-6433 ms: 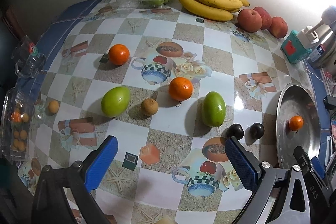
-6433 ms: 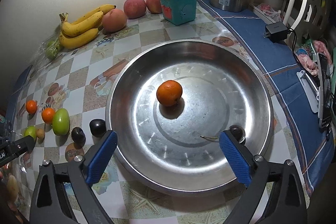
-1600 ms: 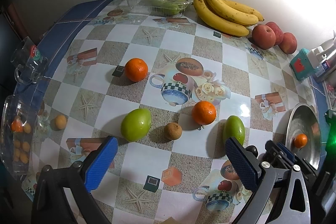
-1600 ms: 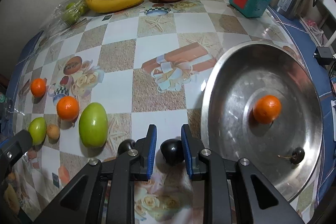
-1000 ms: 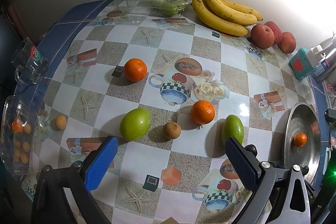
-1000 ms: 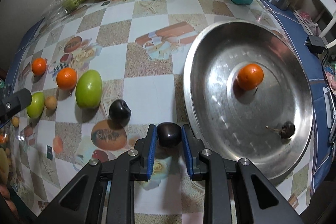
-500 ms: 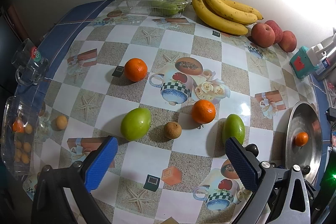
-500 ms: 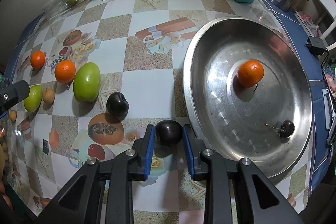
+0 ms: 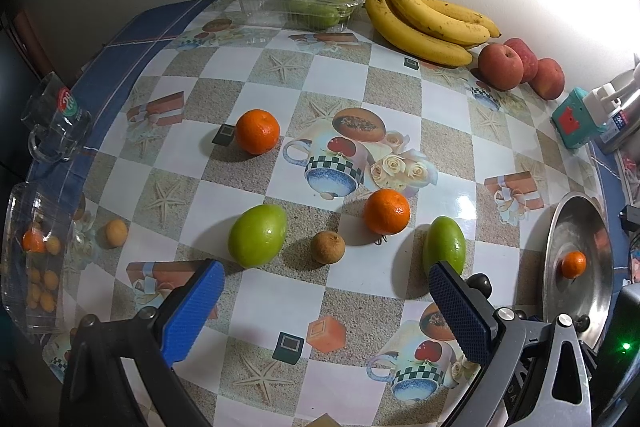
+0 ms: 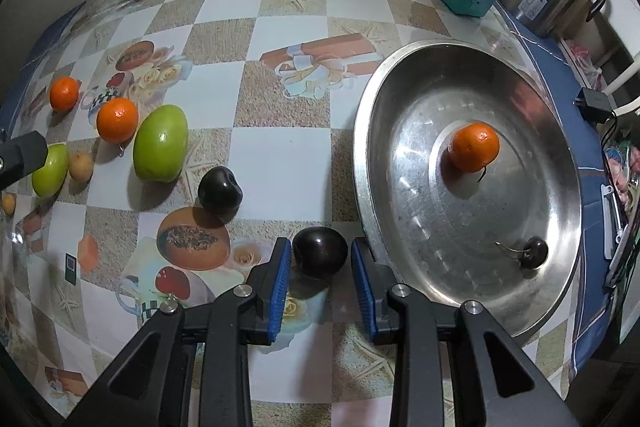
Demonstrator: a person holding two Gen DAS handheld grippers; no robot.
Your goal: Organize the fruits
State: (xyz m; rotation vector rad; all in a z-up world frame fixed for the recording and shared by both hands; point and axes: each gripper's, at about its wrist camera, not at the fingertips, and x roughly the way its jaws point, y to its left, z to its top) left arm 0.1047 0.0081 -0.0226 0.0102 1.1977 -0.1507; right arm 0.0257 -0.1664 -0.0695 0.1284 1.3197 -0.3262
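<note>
Our metal basin (image 10: 376, 131) holds one tangerine (image 10: 474, 147) and one cherry (image 10: 534, 251). Right gripper (image 10: 320, 281) just eased off the dark plum (image 10: 319, 251): pads apart, fruit loose, short of the rim. Regrasp probably needed. Left gripper (image 9: 324, 307) wide apart, empty.

my right gripper (image 10: 320, 281): 6.4 s ago it hung wide open over the steel pan (image 10: 568, 211); now it sits beside the pan's left rim, above the tablecloth.
my right jaws: 1.6 s ago they were narrowed around the dark plum (image 10: 320, 253), and a second ago my pads pressed on it; they have just been opening, and a thin gap shows on each side of the plum.
dark plum: it lay beside the second dark plum (image 10: 220, 190); now it rests nearer the pan's rim, apart from it.
</note>
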